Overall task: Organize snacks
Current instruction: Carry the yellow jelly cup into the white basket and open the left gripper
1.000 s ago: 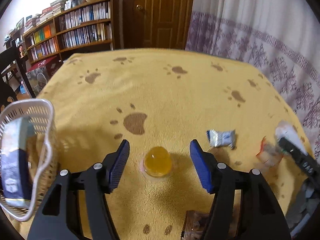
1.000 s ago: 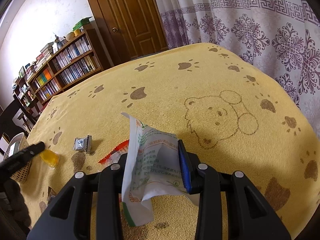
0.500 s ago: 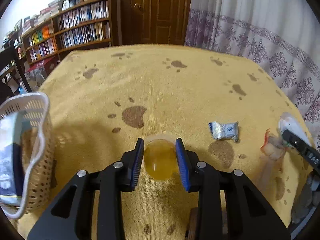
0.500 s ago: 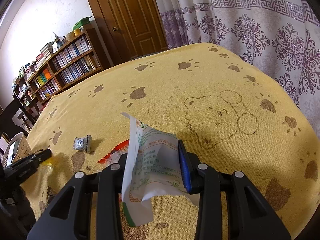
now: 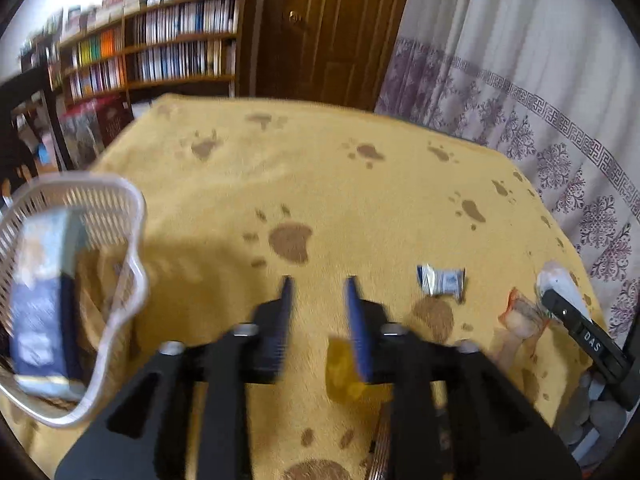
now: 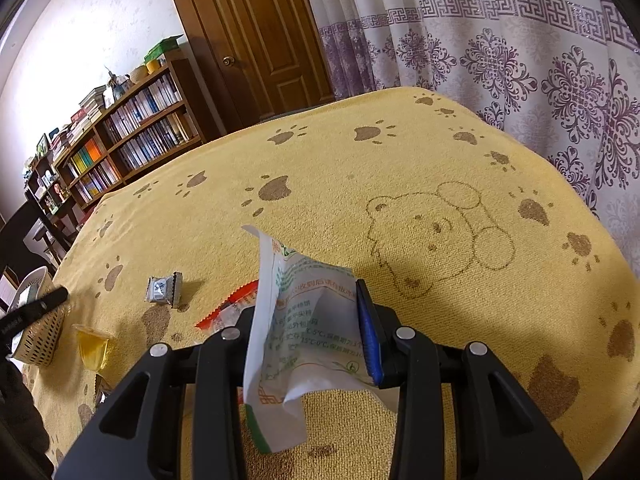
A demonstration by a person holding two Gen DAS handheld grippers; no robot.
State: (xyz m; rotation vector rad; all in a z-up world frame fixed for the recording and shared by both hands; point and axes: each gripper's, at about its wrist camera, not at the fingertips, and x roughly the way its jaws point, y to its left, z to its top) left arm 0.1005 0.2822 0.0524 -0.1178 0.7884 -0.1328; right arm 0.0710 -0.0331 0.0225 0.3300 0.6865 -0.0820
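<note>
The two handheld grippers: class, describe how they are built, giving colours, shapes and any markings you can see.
Both are matte black plastic. The left gripper and right gripper each have two angular fingers with triangular cut-outs, silver round bolt heads, and ribbed blue pads on the inner faces. Seen from the left camera, the right gripper's side carries white letters "DAS". No cables or sleeves show.

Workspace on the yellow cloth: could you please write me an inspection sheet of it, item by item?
surface: yellow paw-print cloth, covers the whole table.
job's things: jelly cup, silver candy and red wrapper loose on the cloth; basket holds a blue box.
clutter: nothing seen.
grippers: left gripper blurred, pads apart, nothing between them; right gripper shut on the white packet.
cables: nothing seen.
surroundings: bookshelf, wooden door, patterned curtain.
</note>
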